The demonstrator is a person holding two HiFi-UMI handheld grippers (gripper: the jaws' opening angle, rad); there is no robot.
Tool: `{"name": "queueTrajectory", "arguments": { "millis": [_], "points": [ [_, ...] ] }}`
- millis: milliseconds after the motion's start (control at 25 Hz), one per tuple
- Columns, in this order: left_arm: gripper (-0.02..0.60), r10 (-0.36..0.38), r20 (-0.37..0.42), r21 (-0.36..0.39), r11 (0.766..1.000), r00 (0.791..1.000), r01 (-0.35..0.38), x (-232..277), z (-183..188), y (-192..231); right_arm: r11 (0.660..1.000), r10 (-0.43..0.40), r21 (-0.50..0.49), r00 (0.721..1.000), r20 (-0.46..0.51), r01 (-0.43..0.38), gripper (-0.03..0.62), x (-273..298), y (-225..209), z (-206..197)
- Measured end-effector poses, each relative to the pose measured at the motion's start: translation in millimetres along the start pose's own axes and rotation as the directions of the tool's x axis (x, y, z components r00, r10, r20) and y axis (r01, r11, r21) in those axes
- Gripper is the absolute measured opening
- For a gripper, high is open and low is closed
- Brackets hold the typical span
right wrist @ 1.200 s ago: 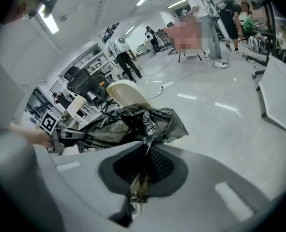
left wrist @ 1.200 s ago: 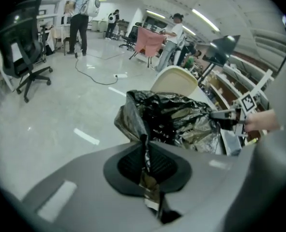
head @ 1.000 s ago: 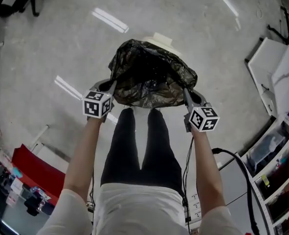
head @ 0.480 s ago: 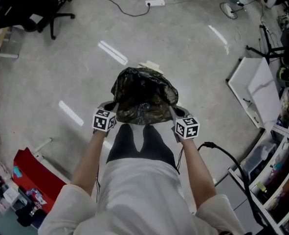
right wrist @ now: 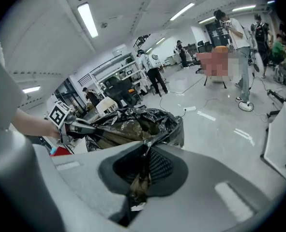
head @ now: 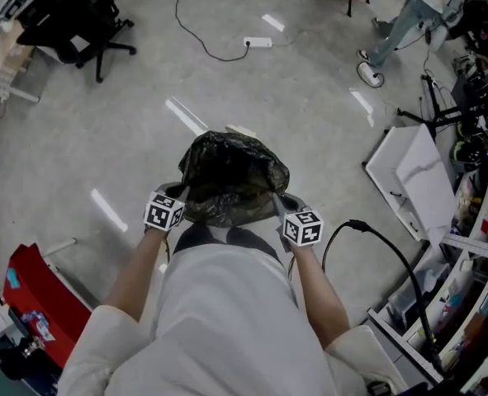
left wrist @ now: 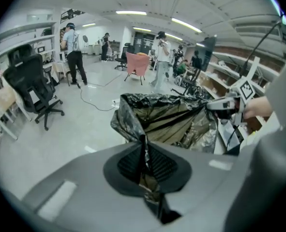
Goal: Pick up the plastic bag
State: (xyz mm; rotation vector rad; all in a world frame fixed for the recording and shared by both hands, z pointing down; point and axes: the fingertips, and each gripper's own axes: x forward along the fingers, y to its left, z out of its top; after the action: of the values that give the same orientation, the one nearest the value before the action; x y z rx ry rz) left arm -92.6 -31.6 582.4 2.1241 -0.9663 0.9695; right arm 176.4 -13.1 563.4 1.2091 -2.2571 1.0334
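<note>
We stand on a pale grey workshop floor. A black office chair is at the upper left, a white power strip lies on its cable ahead, and a red box sits low at the left. Open shelves run down the right side, with a white panel lying beside them. Another person stands at the far right.

The plastic bag, black and crinkled, hangs in front of our waist, clear of the floor. Its top edge is pulled out between our two arms. The left gripper has its jaws closed on one side of that edge; a fold of film is squeezed between the ribbed pads and trails out below them. The right gripper is clamped the same way on the opposite side, with a twisted strip of the bag pinched between its pads. In the head view each marker cube sits just beside the bag, one at either side.
</note>
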Motion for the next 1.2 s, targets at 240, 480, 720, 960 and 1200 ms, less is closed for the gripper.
{"name": "queueTrajectory", "arguments": {
  "millis": [240, 480, 720, 960, 1200],
  "points": [
    [0.006, 0.031, 0.089, -0.022, 0.999, 0.996, -0.029, -36.3, 8.5, -1.9, 0.999, 0.027, -0.043, 0.998, 0.061, -0.024, 0.003, -19.1, 24.0, 23.2],
    [0.006, 0.016, 0.152, 0.011, 1.0, 0.988, -0.018, -80.0, 14.9, -4.0, 0.994, 0.022, -0.111, 0.994, 0.104, -0.01, 0.003, -37.7, 57.4, 37.6],
    [0.006, -0.019, 0.25, 0.051, 0.999, 0.968, 0.007, -125.2, 26.3, -8.0, 0.991, -0.036, -0.116, 0.976, 0.217, 0.063, 0.003, -72.0, 88.4, 53.7],
    [0.006, -0.058, 0.311, 0.076, 0.996, 0.949, 0.036, -174.7, 19.3, -5.2, 0.986, -0.094, -0.1, 0.947, 0.308, 0.131, 0.003, -99.1, 136.2, 57.8],
    [0.006, -0.084, 0.357, 0.125, 0.991, 0.93, 0.042, -227.1, -3.2, -5.6, 0.976, -0.121, -0.129, 0.925, 0.361, 0.178, 0.003, -121.0, 193.6, 46.6]
  ]
}}
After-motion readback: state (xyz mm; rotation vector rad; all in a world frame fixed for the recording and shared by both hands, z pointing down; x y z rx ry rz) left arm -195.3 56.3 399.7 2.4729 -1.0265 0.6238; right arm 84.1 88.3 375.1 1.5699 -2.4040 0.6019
